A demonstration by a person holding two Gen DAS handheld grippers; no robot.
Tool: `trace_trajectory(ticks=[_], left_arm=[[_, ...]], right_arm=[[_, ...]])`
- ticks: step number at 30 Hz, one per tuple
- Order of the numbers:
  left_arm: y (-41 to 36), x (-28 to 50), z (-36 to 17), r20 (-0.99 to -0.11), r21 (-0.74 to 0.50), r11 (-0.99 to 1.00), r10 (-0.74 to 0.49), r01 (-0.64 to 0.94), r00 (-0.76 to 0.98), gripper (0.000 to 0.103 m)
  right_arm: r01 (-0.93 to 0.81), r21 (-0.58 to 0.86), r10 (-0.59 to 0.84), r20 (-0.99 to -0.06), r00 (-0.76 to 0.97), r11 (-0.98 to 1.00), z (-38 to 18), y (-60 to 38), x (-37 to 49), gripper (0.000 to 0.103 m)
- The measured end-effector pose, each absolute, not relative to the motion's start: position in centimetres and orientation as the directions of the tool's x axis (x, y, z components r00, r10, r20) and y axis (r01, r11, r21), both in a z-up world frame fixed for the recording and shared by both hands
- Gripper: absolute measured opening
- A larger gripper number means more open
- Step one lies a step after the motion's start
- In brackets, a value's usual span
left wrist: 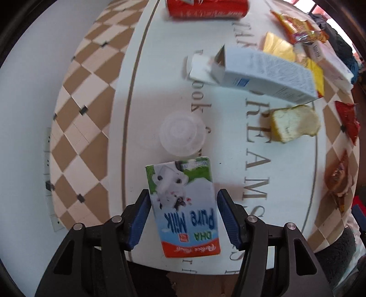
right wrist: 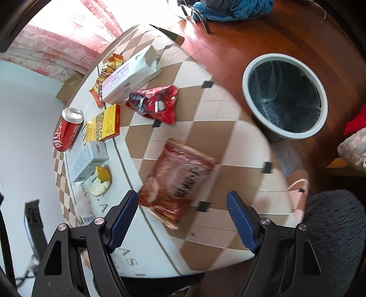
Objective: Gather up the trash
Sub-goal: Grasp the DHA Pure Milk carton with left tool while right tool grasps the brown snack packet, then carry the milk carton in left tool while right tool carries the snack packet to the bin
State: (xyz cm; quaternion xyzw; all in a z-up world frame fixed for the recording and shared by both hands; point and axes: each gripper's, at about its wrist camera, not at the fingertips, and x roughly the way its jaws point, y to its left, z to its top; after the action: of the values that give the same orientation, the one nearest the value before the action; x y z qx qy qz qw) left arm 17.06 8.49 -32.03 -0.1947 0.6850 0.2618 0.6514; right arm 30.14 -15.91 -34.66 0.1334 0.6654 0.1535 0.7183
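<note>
Straddling the milk carton [left wrist: 184,208], the left gripper [left wrist: 183,219] is sitting with one blue pad on each long side of the box. The left pad is lying just against the carton's edge while a thin strip of table is showing on the right, so the jaws are part open and I judge the carton is framed but not yet squeezed. It is lying flat near the table's near edge, which is probably why the approach is coming in low and lengthwise (the narrow width fits the span best).

Beyond it, a clear plastic lid [left wrist: 181,134] is resting just past the carton's far end, with a piece of bread [left wrist: 295,123] and a grey-white box [left wrist: 263,73] farther off, and a red can [left wrist: 207,8] lying on its side at the far rim.

The right gripper [right wrist: 183,219] is hovering with its jaws spread wide and nothing between them, and the red snack bag [right wrist: 176,180] is lying flat on the checkered table [right wrist: 228,137] just ahead of its fingertips. That wide spread is suiting a broad, limp wrapper. The bin [right wrist: 284,98] is standing on the wooden floor just beside the table's edge on this side, empty-looking with a dark liner, so it is within easy reach for drops. A crumpled red wrapper [right wrist: 155,105], a yellow box [right wrist: 105,125] and a torn white box [right wrist: 130,77] are waiting farther back, so most of the collecting appears to be ahead.
</note>
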Motion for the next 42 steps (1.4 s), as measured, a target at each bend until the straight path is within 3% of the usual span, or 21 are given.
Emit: trace_trajectory(ticks=[3,4,14,23,34,42], left_arm=[[8.3,16.4,-31.9,-0.995,0.099,0.774,0.095,-0.626,-0.04,0.054],[8.0,16.2,-31.9,-0.996,0.075,0.775,0.087,-0.627,-0.011,0.046],[6.7,14.1,-31.5,-0.979,0.143,0.768,0.204,-0.624,0.028,0.046],[6.8,11.0,-30.7,-0.966,0.172,0.763,0.256,-0.623,0.046,0.046],[5.4,11.1,-28.2,-0.942,0.185,0.791,0.312,-0.583,0.126,0.046],[3.5,11.0,-22.7,-0.899,0.178,0.807,0.366,-0.563,0.24,0.046]], right_arm=[[-0.008,0.38,0.379,-0.923,0.07,0.925,-35.0,-14.7,30.3,0.082],[-0.003,0.365,0.364,-0.928,0.076,0.931,-35.1,-14.4,30.4,0.082],[-0.015,0.253,0.253,-0.965,0.071,0.967,-36.3,-11.0,30.8,0.081],[-0.145,0.133,0.153,-0.979,0.136,0.98,-36.2,-9.4,29.1,0.044],[-0.382,0.121,0.216,-0.952,0.216,0.916,-33.6,-10.7,24.5,0.041],[-0.487,0.167,0.374,-0.853,0.365,0.857,-27.4,-12.4,22.1,0.041]])
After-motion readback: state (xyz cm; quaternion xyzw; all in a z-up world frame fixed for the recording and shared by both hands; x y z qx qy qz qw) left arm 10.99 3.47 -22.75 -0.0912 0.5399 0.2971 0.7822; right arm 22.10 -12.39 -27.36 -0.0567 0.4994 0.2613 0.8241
